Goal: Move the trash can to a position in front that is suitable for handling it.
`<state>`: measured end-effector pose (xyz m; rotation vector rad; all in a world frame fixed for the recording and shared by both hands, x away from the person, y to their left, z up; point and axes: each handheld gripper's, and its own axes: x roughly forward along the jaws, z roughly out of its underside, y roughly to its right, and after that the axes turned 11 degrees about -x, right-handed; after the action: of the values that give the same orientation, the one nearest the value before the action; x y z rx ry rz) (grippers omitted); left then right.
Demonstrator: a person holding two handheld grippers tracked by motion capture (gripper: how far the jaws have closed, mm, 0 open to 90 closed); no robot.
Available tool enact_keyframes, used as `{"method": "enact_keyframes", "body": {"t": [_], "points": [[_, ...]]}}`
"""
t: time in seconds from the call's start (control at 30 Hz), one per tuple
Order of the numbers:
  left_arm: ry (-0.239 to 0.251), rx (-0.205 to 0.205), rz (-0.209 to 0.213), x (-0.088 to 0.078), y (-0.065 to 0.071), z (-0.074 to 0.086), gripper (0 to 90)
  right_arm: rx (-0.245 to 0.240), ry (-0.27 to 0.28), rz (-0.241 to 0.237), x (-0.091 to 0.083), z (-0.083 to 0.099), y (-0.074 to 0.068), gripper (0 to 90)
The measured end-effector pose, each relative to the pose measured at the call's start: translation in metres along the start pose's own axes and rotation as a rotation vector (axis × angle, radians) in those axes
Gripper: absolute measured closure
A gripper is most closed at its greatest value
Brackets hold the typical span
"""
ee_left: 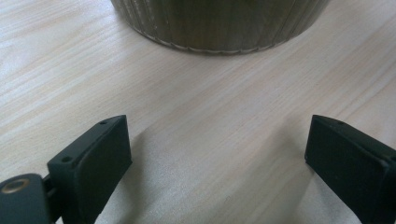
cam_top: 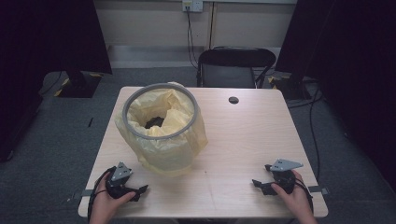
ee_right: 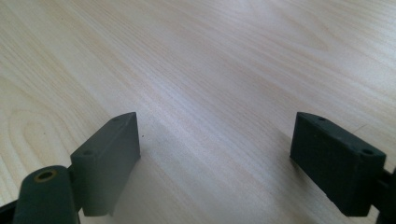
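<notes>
Bin: round bin [cam_top: 161, 128] with a grey rim, lined with a crumpled yellow bag, something dark inside
Place: left half of the table [cam_top: 243, 140], nearer its far edge
Left gripper [cam_top: 140, 190]: jaws spread, empty, at the near left corner, bin just beyond
Right gripper [cam_top: 259, 184]: jaws spread, empty, near right corner, well apart from bin
</notes>
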<state>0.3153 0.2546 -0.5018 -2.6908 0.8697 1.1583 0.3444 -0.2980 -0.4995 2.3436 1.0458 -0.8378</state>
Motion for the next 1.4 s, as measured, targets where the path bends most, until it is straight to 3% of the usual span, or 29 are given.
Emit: {"method": "enact_keyframes", "body": {"t": [0.23,0.33,0.37,0.53,0.63,0.7,0.83,0.97,1.13,1.4], "points": [[0.003,-0.002,0.001,0.0,0.0,0.0,6.5,-0.002,-0.001,-0.005,0.0,0.0,0.001,14.6],[-0.001,-0.017,-0.011,-0.003,0.001,-0.001,14.0,-0.004,0.001,-0.006,0.0,0.0,0.001,14.6],[-0.009,-0.028,-0.006,-0.004,0.001,-0.002,17.2,-0.005,0.001,-0.008,0.0,0.0,0.001,14.5],[-0.022,-0.027,0.017,-0.006,0.005,-0.003,15.7,-0.006,0.001,-0.011,0.0,0.0,0.002,14.4],[-0.021,-0.047,0.04,-0.009,0.009,-0.005,15.7,-0.006,0.001,-0.012,0.0,0.0,0.002,14.4],[-0.023,-0.03,0.047,-0.012,0.011,-0.007,15.9,-0.007,0.001,-0.012,0.0,0.0,0.002,14.4],[-0.009,-0.023,0.064,-0.016,0.013,-0.01,16.6,-0.006,0.001,-0.012,0.0,0.0,0.002,14.4],[0.011,-0.043,0.073,-0.022,0.012,-0.014,16.5,-0.007,0.001,-0.012,0.0,0.0,0.002,14.4],[0.008,-0.041,0.068,-0.025,0.011,-0.018,16.5,-0.006,0.0,-0.012,0.0,0.0,0.002,14.4],[0.055,-0.035,0.076,-0.037,0.014,-0.032,16.5,-0.007,0.001,-0.012,0.0,0.0,0.002,14.4]]}}
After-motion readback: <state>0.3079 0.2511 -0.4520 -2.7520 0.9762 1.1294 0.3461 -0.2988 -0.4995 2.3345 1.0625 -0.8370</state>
